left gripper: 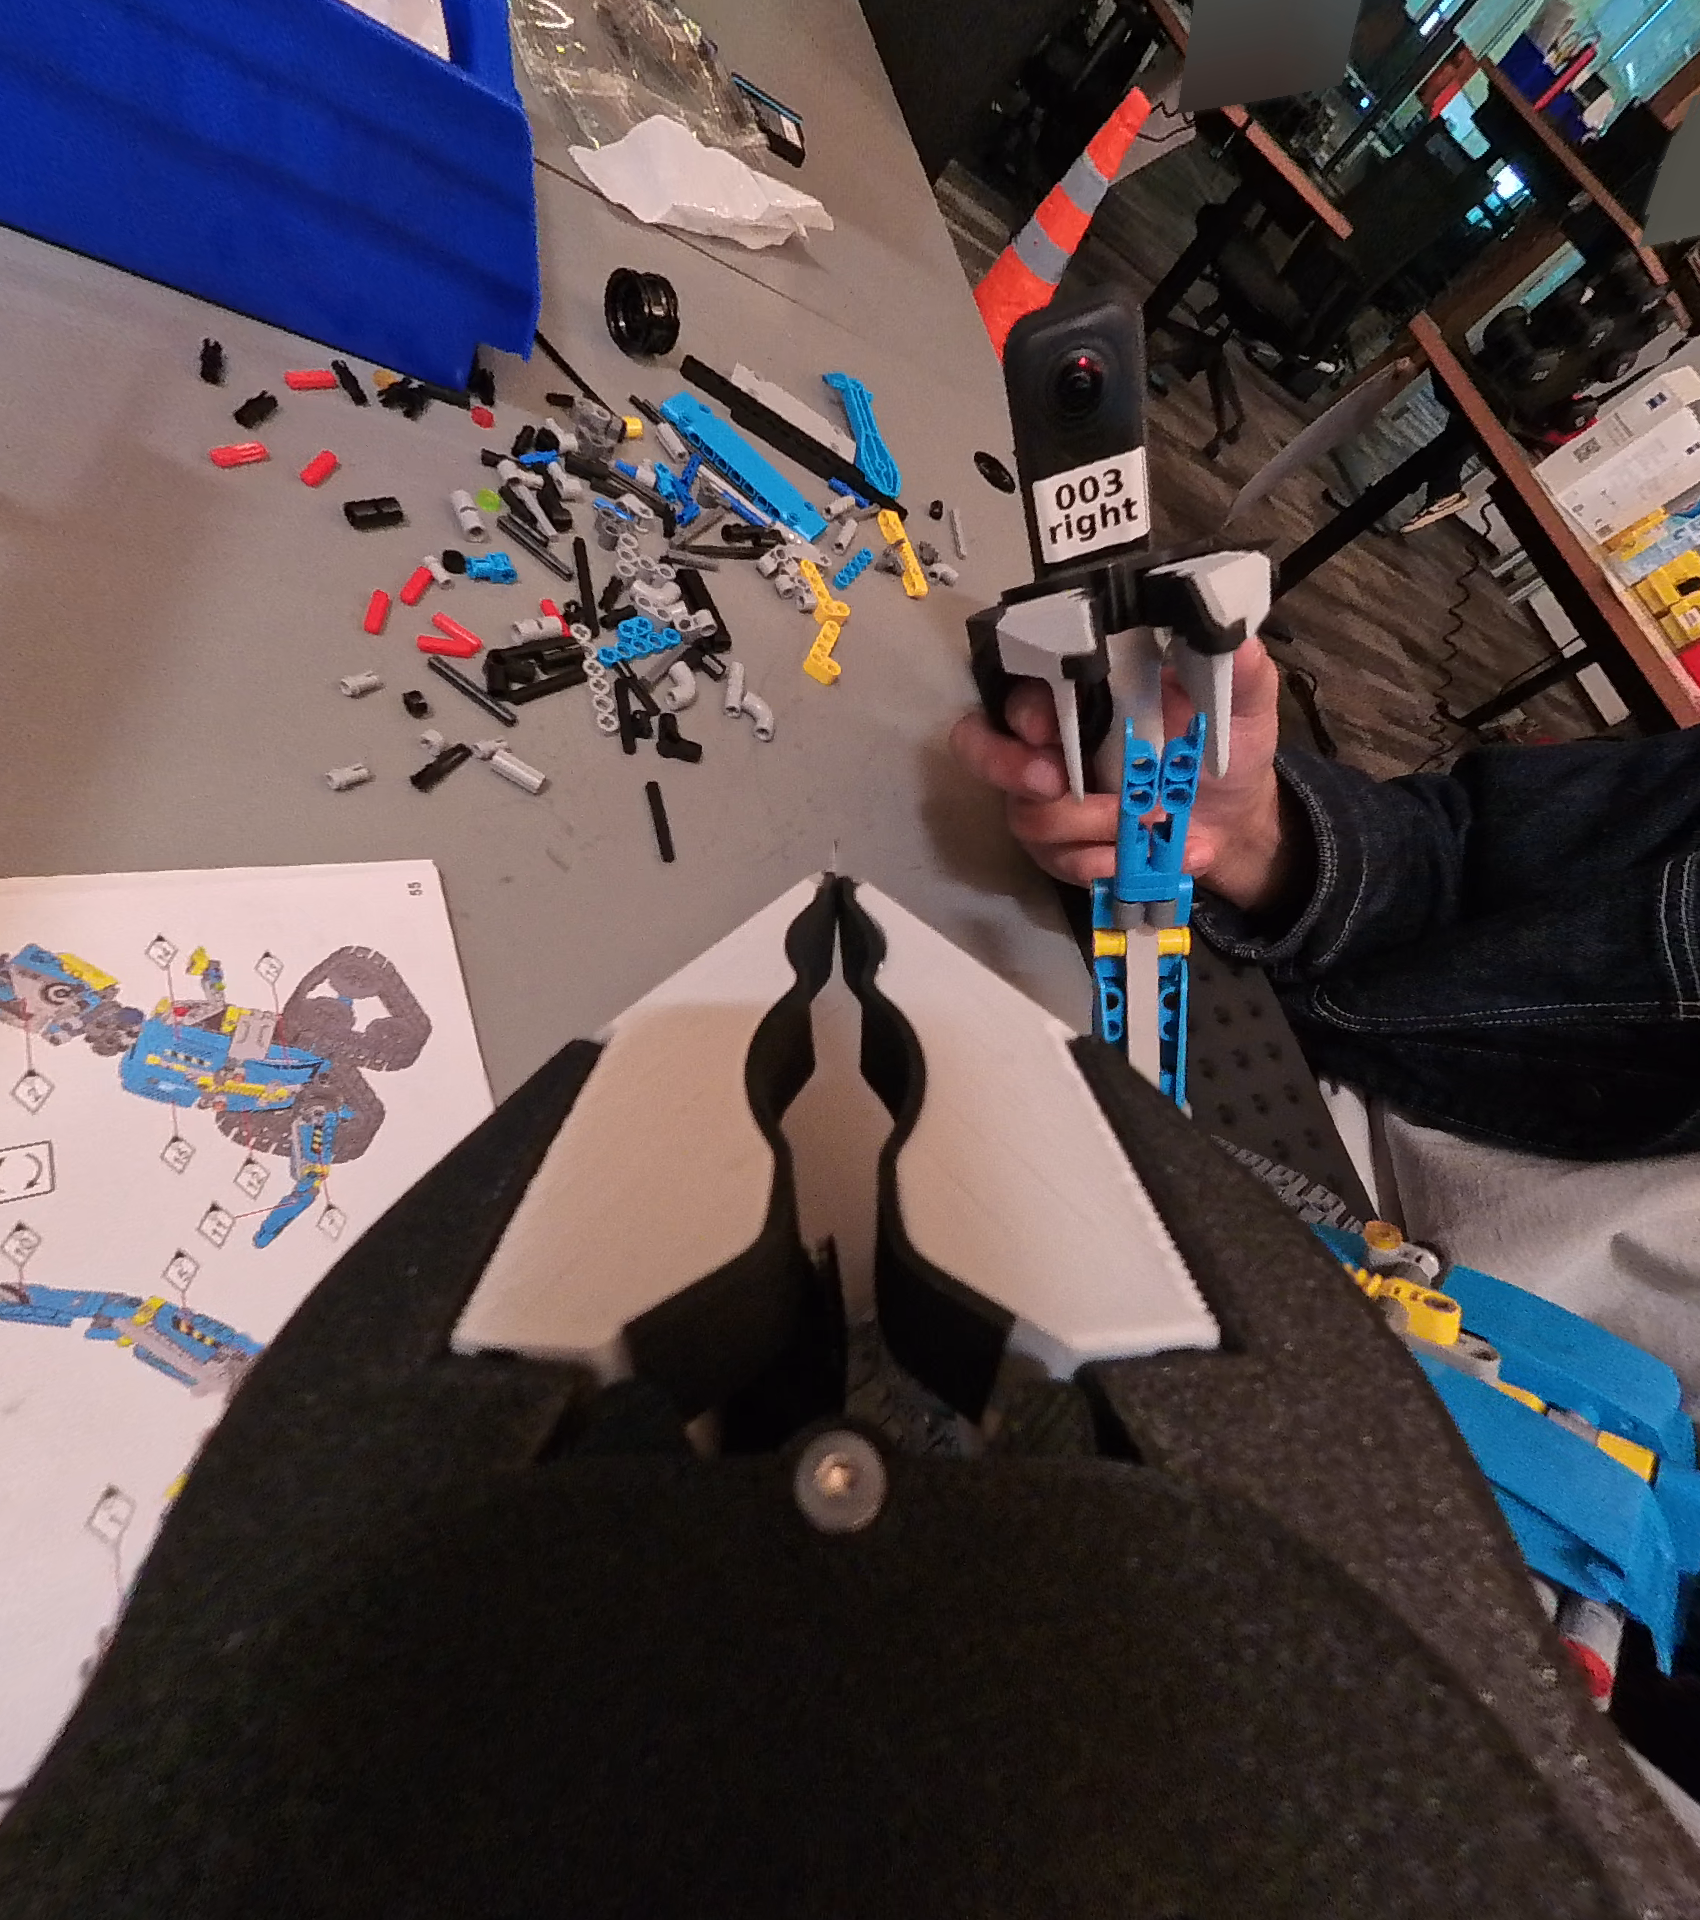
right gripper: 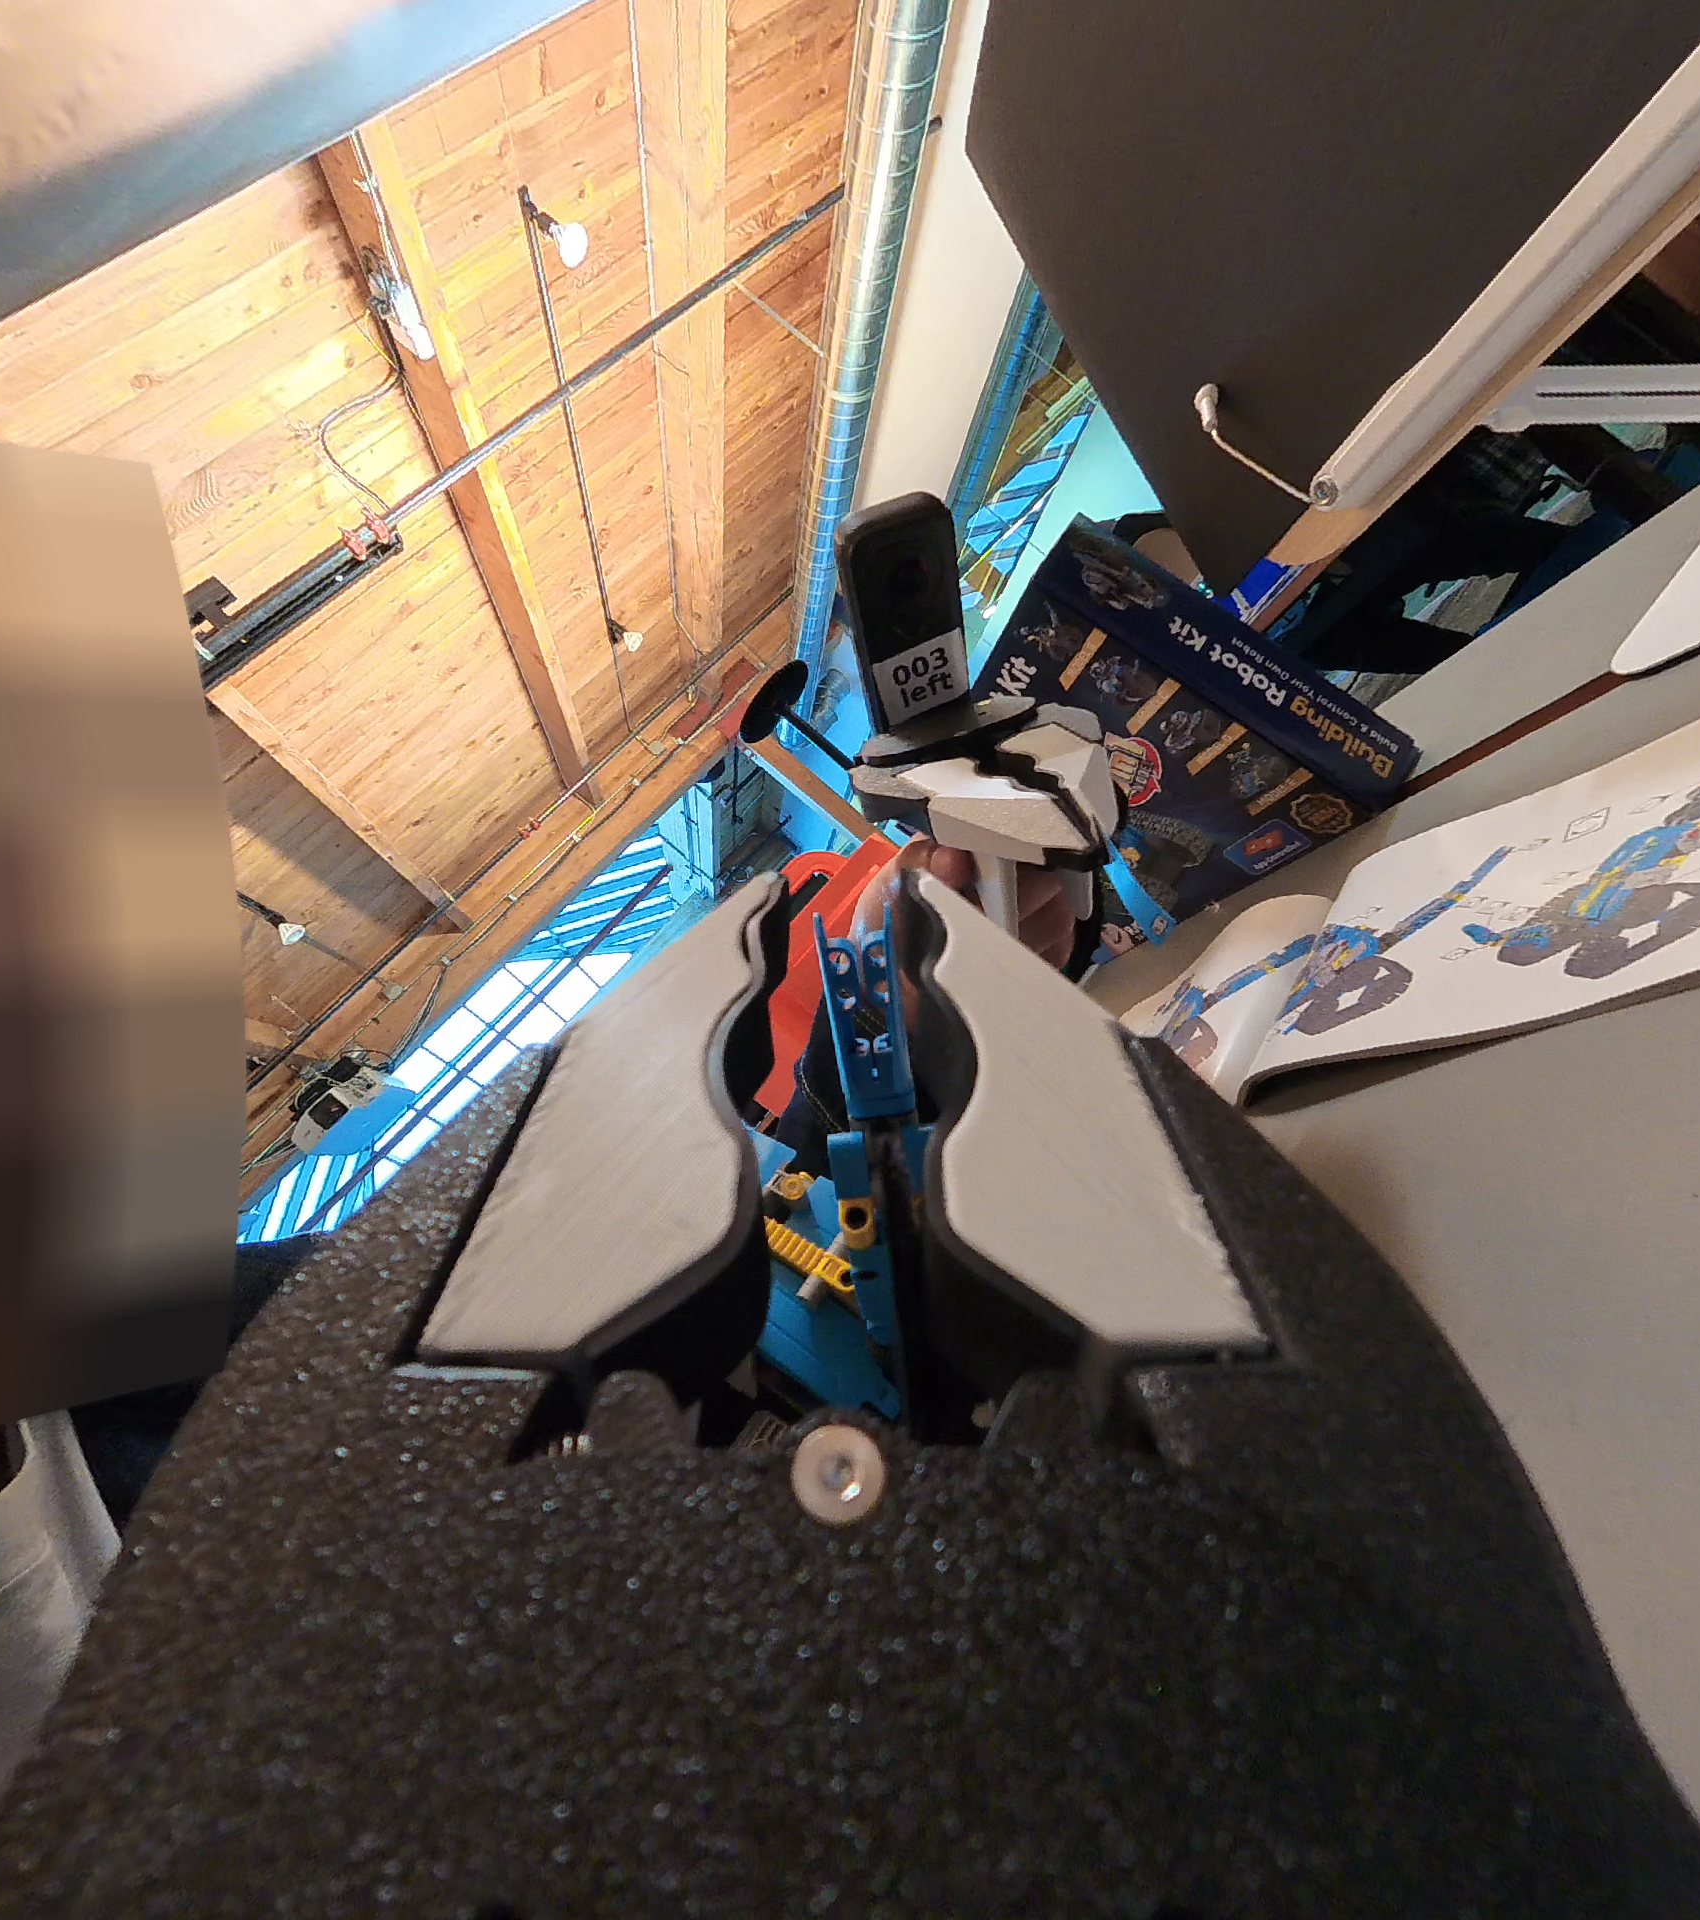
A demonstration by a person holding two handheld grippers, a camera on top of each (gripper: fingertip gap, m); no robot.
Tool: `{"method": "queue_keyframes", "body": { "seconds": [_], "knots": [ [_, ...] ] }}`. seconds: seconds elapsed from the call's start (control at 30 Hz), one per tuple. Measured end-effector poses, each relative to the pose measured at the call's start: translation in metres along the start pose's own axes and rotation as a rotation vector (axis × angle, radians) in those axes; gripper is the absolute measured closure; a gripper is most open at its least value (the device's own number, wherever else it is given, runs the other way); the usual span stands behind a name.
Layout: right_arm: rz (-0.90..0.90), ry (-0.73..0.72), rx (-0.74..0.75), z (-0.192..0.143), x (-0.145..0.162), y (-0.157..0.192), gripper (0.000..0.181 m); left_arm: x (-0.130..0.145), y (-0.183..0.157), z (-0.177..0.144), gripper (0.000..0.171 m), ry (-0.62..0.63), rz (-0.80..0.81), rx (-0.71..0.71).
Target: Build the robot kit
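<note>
My left gripper (left gripper: 835, 883) is shut with nothing between its tips and hovers over the grey table (left gripper: 98, 675), near an open instruction booklet (left gripper: 150, 1091). My right gripper (right gripper: 844, 888) points upward with its jaws apart. A slim blue and yellow brick-built arm (right gripper: 861, 997) stands between its fingers, close to the right pad. The right gripper also shows in the left wrist view (left gripper: 1147, 748), held by a hand, with the blue arm (left gripper: 1152, 821) rising from a blue brick-built model (left gripper: 1552, 1403) on the person's lap.
A pile of small loose parts (left gripper: 617, 582) lies on the table in front of a blue bin (left gripper: 202, 156). A black wheel (left gripper: 640, 310) and plastic bags (left gripper: 700, 187) lie farther back. A dark kit box (right gripper: 1210, 727) stands behind the booklet (right gripper: 1552, 935). The black wheel (left gripper: 640, 310) is about equally far from each gripper, around 35 centimeters.
</note>
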State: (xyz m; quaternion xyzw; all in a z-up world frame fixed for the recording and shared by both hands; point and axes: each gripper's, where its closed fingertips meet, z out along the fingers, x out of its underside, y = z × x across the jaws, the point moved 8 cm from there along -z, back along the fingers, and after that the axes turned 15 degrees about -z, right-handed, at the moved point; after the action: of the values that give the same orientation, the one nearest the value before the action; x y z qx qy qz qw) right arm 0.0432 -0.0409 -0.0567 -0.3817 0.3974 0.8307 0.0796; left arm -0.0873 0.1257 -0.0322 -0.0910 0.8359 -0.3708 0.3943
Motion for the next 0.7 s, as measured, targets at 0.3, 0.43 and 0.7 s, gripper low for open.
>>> {"method": "queue_keyframes", "body": {
  "seconds": [0.3,0.43,0.7],
  "knots": [
    [-0.025,0.022,0.009,0.002,0.001,0.002,0.160,-0.009,0.000,-0.031,0.171,-0.062,-0.003,-0.056],
    [-0.030,0.069,-0.004,0.008,0.007,0.005,0.145,-0.016,-0.011,-0.053,0.171,-0.117,0.028,-0.053],
    [0.003,0.111,-0.032,0.013,0.013,0.006,0.124,-0.022,-0.046,-0.092,0.171,-0.196,0.128,-0.042]
  ]
}}
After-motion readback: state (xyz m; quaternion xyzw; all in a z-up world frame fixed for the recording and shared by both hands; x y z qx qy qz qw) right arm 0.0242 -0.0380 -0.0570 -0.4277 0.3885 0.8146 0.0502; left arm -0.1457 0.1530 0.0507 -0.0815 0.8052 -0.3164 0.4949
